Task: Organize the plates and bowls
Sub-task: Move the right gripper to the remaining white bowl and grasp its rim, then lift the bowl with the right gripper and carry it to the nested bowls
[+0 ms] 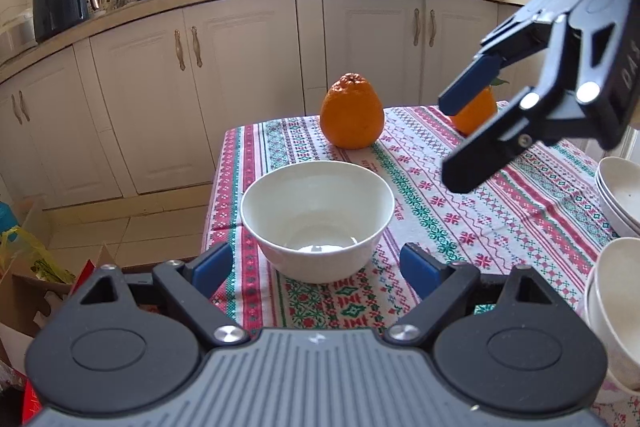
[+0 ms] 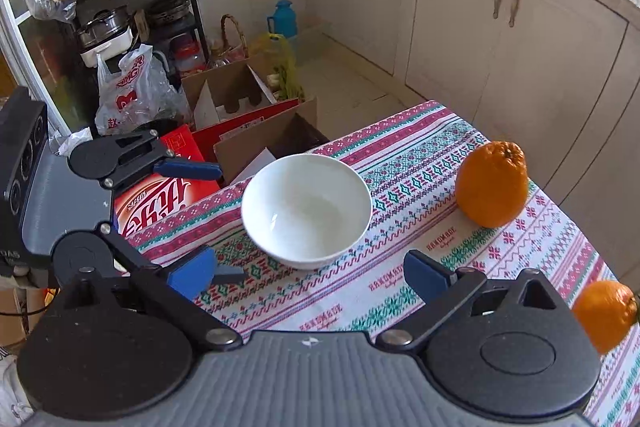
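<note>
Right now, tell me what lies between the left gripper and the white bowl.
Nothing but patterned tablecloth: the left gripper stands open before the white bowl, shown in the left wrist view.

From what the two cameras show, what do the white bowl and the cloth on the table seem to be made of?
The white bowl looks like glazed ceramic or porcelain: its smooth inside shows bright glossy reflections, though hard plastic cannot be excluded. The tablecloth seems to be woven fabric with a matte finish: it carries banded red and green patterns and hangs softly over the table edge.
</note>
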